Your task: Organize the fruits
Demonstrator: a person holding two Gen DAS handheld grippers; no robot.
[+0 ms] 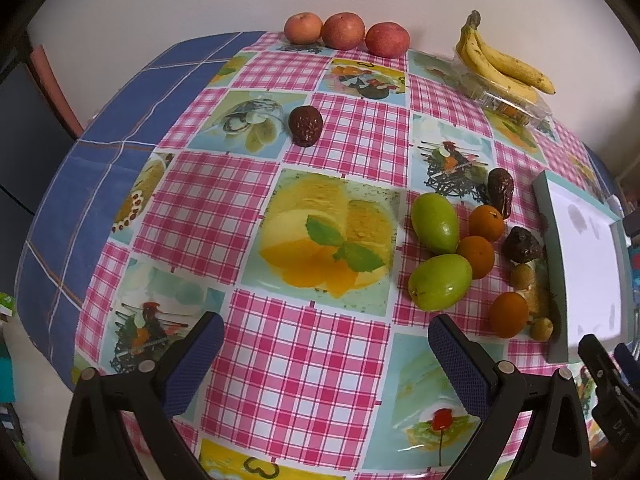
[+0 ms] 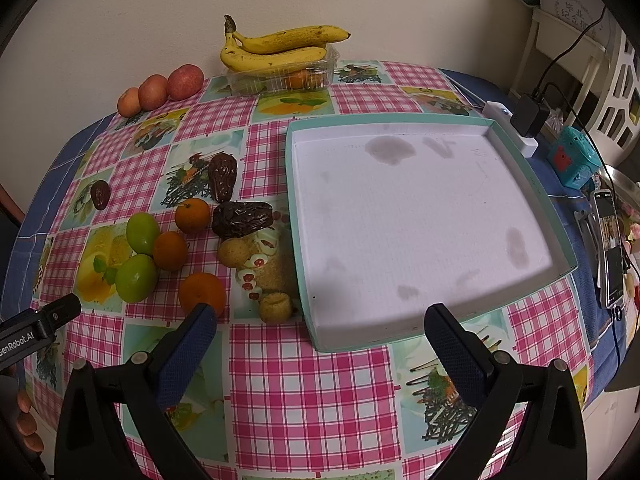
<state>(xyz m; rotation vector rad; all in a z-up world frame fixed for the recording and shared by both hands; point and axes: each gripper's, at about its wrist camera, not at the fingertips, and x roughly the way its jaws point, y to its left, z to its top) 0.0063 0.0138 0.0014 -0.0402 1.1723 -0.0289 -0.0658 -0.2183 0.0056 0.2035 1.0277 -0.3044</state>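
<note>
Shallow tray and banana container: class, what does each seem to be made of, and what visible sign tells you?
Shallow tray: probably cardboard, matte white inside, teal rim; dull stains have soaked in.
Banana container: thin clear plastic, glossy; fruit shows through its walls.

Left wrist view: low over near desk (image 1: 312, 360) edge, facing far wall, tray (image 1: 560, 264) at right. Right wrist view: further right, tray (image 2: 400, 120) central. Both share fruit cluster (image 1: 460, 248) (image 2: 168, 248), bananas (image 1: 500, 64) (image 2: 280, 44).

Counted ahead of the jaws: three apples (image 2: 154, 90), three bananas (image 2: 276, 46), two green fruits (image 2: 138, 256), three oranges (image 2: 188, 254), three dates (image 2: 242, 219), one tray (image 2: 400, 124).
</note>
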